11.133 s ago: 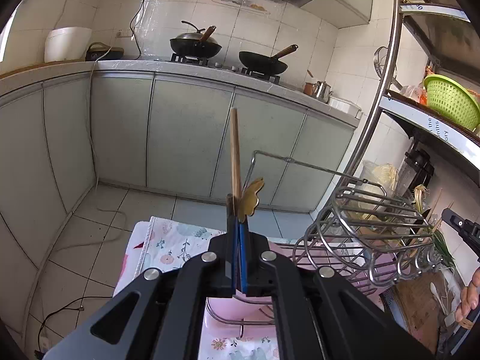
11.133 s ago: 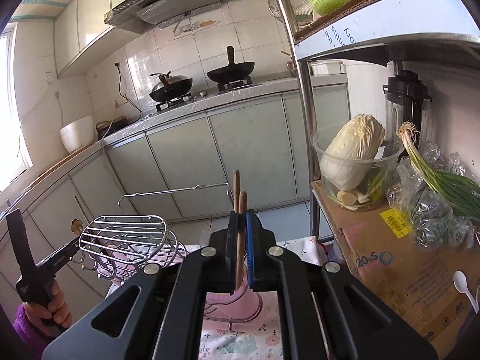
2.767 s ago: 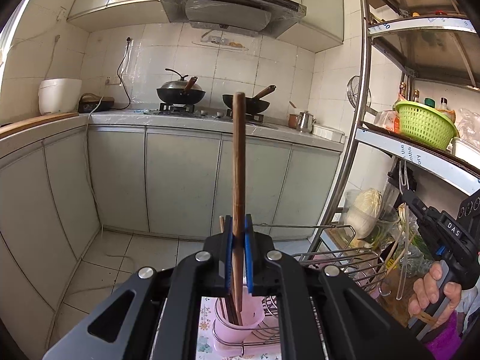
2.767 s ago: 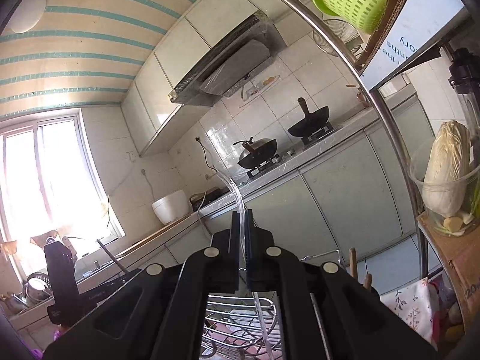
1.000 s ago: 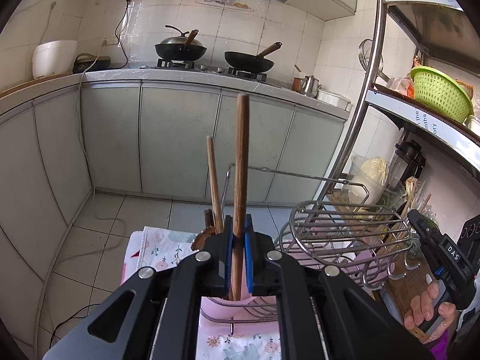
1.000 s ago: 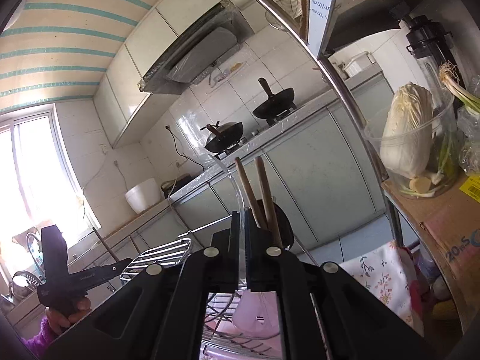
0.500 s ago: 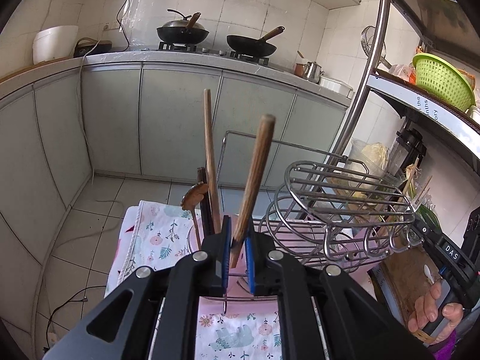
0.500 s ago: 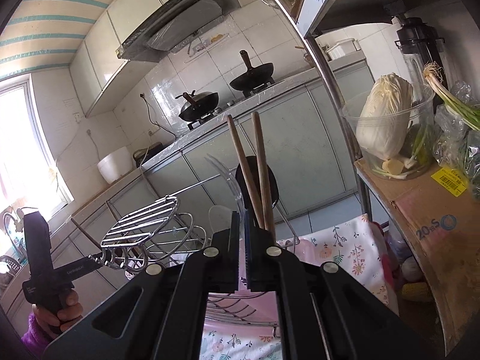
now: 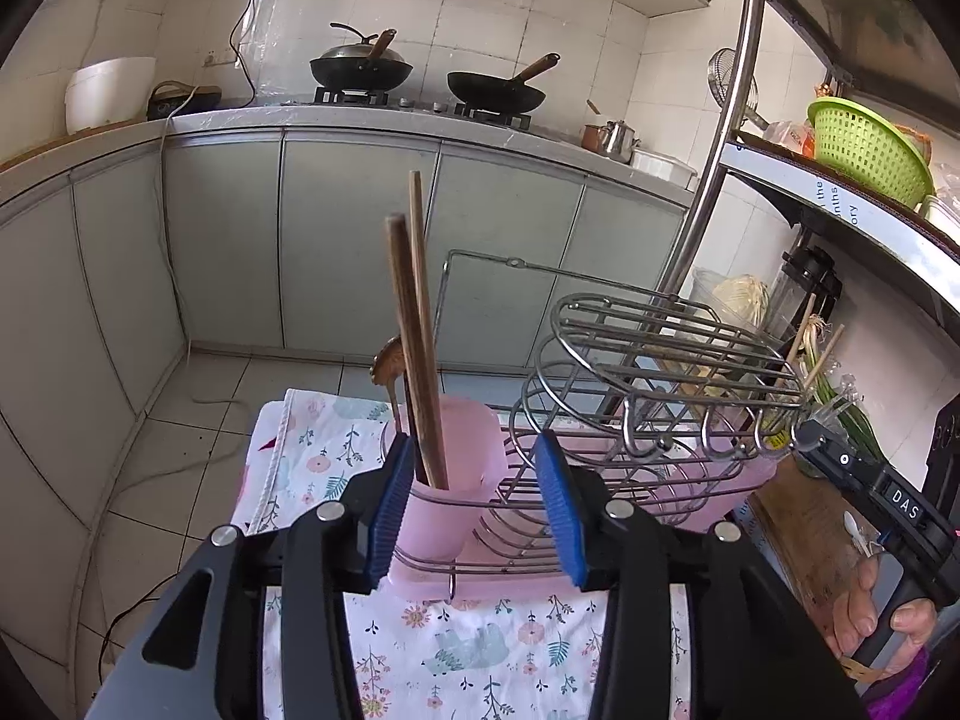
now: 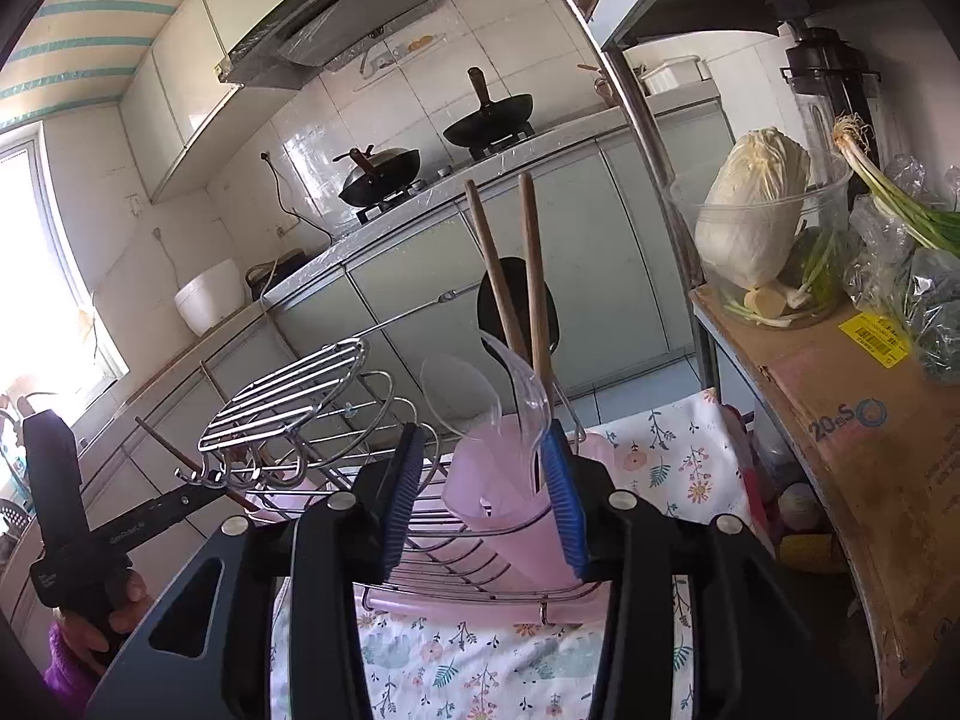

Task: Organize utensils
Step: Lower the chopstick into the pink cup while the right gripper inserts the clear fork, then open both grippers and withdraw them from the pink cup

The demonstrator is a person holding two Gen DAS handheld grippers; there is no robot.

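Observation:
A pink cup (image 9: 459, 474) stands in the wire dish rack (image 9: 666, 372). It holds two wooden handles (image 9: 414, 336) and a brown spoon (image 9: 385, 360). My left gripper (image 9: 477, 510) sits just before the cup with its jaws opening. The nearer wooden handle stands free beside the left pad. In the right wrist view the same cup (image 10: 510, 504) also holds a black spatula (image 10: 519, 306) and clear plastic spoons (image 10: 528, 396). My right gripper (image 10: 480, 498) is close to the cup, jaws opening. A clear spoon stands by its right pad, not pinched.
The rack rests on a floral cloth (image 9: 480, 648). A steel shelf post (image 9: 714, 180) rises right of the rack. A cardboard box (image 10: 858, 450) carries a tub of cabbage (image 10: 756, 210). Cabinets (image 9: 360, 252) run behind. A hand (image 9: 870, 618) holds the other gripper.
Both pairs of jaws have gone from shut to open. The left let go of the wooden-handled utensil, which now stands in the pink cup. The right let go of the clear spoon there.

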